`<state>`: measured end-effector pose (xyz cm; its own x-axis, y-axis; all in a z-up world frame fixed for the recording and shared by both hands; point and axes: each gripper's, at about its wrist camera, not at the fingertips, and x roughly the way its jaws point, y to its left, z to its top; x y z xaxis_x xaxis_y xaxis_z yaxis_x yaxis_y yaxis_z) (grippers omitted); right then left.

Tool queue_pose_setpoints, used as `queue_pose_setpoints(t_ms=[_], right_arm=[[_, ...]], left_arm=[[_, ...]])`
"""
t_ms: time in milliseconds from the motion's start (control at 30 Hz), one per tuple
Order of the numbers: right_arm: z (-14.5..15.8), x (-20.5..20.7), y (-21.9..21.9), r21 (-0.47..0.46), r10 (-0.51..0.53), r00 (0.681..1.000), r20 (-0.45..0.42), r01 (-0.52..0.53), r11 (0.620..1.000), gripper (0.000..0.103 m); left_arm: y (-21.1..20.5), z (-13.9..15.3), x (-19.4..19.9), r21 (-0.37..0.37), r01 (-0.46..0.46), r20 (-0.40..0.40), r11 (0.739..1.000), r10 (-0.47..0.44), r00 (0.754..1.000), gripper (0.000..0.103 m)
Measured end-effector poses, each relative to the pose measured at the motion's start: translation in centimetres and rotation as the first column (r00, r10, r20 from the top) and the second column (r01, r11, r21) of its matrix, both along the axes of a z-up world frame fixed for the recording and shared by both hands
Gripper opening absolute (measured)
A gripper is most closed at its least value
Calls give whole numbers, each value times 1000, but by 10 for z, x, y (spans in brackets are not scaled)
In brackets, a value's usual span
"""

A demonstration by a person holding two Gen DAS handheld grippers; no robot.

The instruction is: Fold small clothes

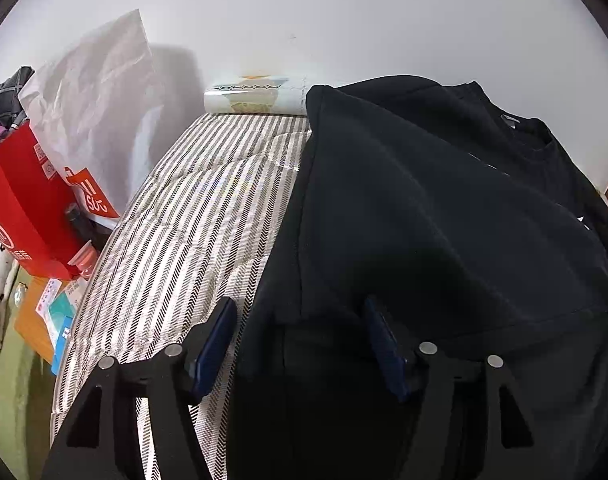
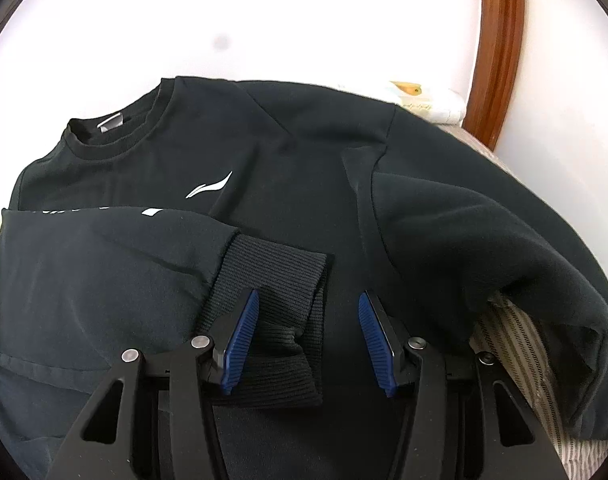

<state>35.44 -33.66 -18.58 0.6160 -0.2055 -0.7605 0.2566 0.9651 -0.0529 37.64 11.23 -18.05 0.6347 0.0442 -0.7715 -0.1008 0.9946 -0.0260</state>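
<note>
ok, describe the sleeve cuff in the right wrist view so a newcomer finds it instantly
Start at the black sweatshirt spread on the striped bedding. One sleeve is folded across its chest, below the white swoosh logo. The cuff is that sleeve's end, just ahead of the open right tool: ribbed knit, unlike the smooth fabric around it.

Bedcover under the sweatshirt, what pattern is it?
Cream-and-dark herringbone stripes on the bedcover, clearest in the left wrist view.

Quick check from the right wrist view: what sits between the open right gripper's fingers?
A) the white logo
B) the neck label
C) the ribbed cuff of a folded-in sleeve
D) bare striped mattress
C: the ribbed cuff of the black sweatshirt lies between the right gripper fingers, ungripped.
</note>
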Motion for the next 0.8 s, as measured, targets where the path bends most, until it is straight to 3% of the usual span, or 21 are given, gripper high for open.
queue_pose_setpoints(t_ms=[67, 200, 267, 367, 467, 567, 800], right_arm=[[7, -7, 3, -8, 1, 1000, 14, 0, 1000, 52], [55, -29, 5, 53, 16, 995, 103, -21, 998, 52], [77, -47, -2, 60, 14, 990, 140, -23, 998, 56], [98, -92, -26, -11, -51, 978, 204, 55, 998, 72], [96, -146, -67, -98, -140, 965, 221, 164, 982, 77], [78, -201, -123, -158, -226, 961, 158, 250, 955, 77], [44, -270, -202, -116, -319, 946, 55, 324, 939, 77]], left_arm=[[1, 0, 0, 1, -4, -2, 1000, 4, 1000, 70], [4, 0, -1, -18, 11, -6, 1000, -11, 1000, 76], [3, 0, -2, -17, 15, -6, 1000, -15, 1000, 77], [2, 0, -3, -8, 19, -6, 1000, -20, 1000, 78], [2, 1, -4, -12, 19, -7, 1000, -19, 1000, 79], [2, 0, -3, -22, 20, -12, 1000, -21, 1000, 80], [4, 0, -3, -37, 23, -14, 999, -24, 1000, 82]])
